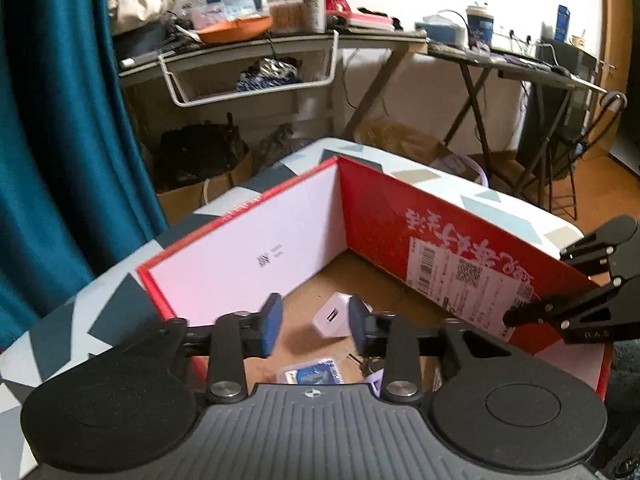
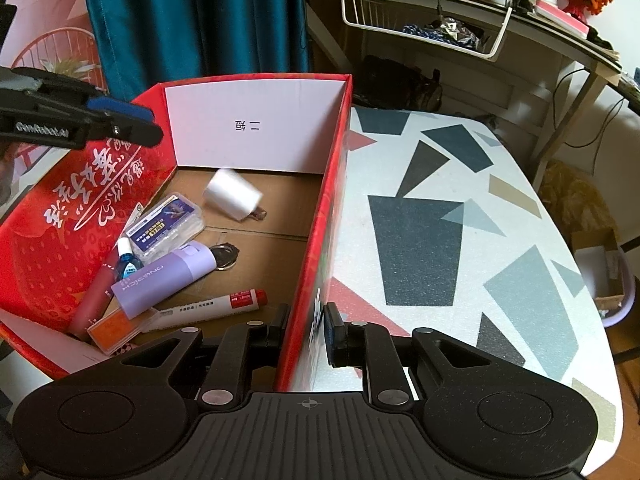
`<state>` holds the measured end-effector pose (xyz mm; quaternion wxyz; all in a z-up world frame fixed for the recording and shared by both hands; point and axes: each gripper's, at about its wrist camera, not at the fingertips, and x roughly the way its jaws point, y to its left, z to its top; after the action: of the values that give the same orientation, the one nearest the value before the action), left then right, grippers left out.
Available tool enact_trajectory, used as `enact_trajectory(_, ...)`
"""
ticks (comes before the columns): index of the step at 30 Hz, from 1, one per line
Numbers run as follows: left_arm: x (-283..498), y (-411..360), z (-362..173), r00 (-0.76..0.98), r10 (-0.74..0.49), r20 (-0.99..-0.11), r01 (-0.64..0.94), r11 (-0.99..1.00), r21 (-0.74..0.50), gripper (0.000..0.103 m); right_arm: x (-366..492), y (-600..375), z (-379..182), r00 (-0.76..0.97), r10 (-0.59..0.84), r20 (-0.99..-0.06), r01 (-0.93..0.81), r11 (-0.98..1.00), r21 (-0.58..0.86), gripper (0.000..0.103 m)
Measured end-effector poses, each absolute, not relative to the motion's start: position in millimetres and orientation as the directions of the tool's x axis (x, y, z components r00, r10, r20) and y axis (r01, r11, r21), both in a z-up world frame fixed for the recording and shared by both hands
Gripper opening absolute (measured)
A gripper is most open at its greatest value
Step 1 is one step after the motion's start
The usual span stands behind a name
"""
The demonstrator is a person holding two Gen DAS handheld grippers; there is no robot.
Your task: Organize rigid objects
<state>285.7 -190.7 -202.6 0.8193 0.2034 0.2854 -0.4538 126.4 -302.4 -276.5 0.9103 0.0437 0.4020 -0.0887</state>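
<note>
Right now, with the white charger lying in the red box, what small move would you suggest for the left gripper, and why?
Probably lift the left gripper clear of the red box: its jaws are apart, and the white charger lies loose on the floor while the right gripper pinches the wall.

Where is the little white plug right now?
The white plug is inside the red box, near its far white wall, beyond the clear case; in the left wrist view it shows between the left gripper fingers.

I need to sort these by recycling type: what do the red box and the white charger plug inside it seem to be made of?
Red box: likely cardboard, with a glossy printed outside, matte white lining and brown corrugated floor. White charger plug: apparently smooth moulded plastic, slightly shiny, with metal prongs.
</note>
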Motion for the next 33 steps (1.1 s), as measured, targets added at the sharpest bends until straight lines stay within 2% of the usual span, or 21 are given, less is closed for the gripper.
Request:
enact_trajectory(1, 285.8, -188.5, -200.1, 0.433, -0.626, -0.648, 0.854, 0.515, 0.073, 0.047, 126.5, -302.2, -276.5, 0.661, -0.126, -0.740, 0.197, 0.980, 0.008, 0.017)
enact_trajectory(4, 284.4, -178.5, -192.5, 0.464, -0.617, -0.635, 0.832, 0.550, 0.073, 0.063, 126.7, -302.1, -276.7, 0.661, -0.127, -0.740, 0.197, 0.980, 0.008, 0.017)
enact_trajectory(6, 283.4, -169.8, -187.3, 0.489, -0.604, -0.630, 0.814, 0.576, 0.080, 0.083, 126.6, -302.0, -277.0, 0.661, -0.127, -0.740, 0.197, 0.980, 0.008, 0.017)
enact_trajectory(9, 283.7, -156.8, -181.6, 0.511, -0.594, -0.622, 0.797, 0.598, 0.084, 0.095, 126.7, -301.9, -276.9, 0.660, -0.127, -0.741, 0.197, 0.980, 0.007, 0.017)
enact_trajectory(11, 285.8, -147.2, -178.6, 0.518, -0.586, -0.623, 0.783, 0.618, 0.069, 0.099, 126.8, -302.0, -277.1, 0.658, -0.127, -0.742, 0.198, 0.980, 0.007, 0.017)
enact_trajectory(20, 283.8, -120.9, -172.6, 0.550, -0.508, -0.663, 0.732, 0.675, 0.090, 0.103, 129.3, -298.7, -272.8, 0.646, -0.137, -0.751, 0.196, 0.981, -0.010, 0.020)
enact_trajectory(23, 275.8, -114.7, -168.6, 0.599, -0.458, -0.657, 0.698, 0.701, 0.148, 0.103, 127.5, -296.8, -266.7, 0.650, -0.153, -0.745, 0.200, 0.979, -0.026, 0.029)
enact_trajectory(26, 269.1, -107.2, -167.0, 0.613, -0.420, -0.670, 0.673, 0.721, 0.165, 0.103, 124.2, -294.5, -256.9, 0.658, -0.163, -0.735, 0.196, 0.980, -0.042, 0.042)
enact_trajectory(28, 262.3, -103.7, -167.2, 0.644, -0.372, -0.668, 0.641, 0.739, 0.207, 0.103, 121.4, -293.7, -249.4, 0.668, -0.172, -0.724, 0.198, 0.979, -0.050, 0.056)
enact_trajectory(33, 248.5, -92.9, -160.6, 0.679, -0.306, -0.667, 0.591, 0.768, 0.249, 0.103, 113.1, -294.6, -226.9, 0.700, -0.186, -0.689, 0.213, 0.976, -0.047, 0.075)
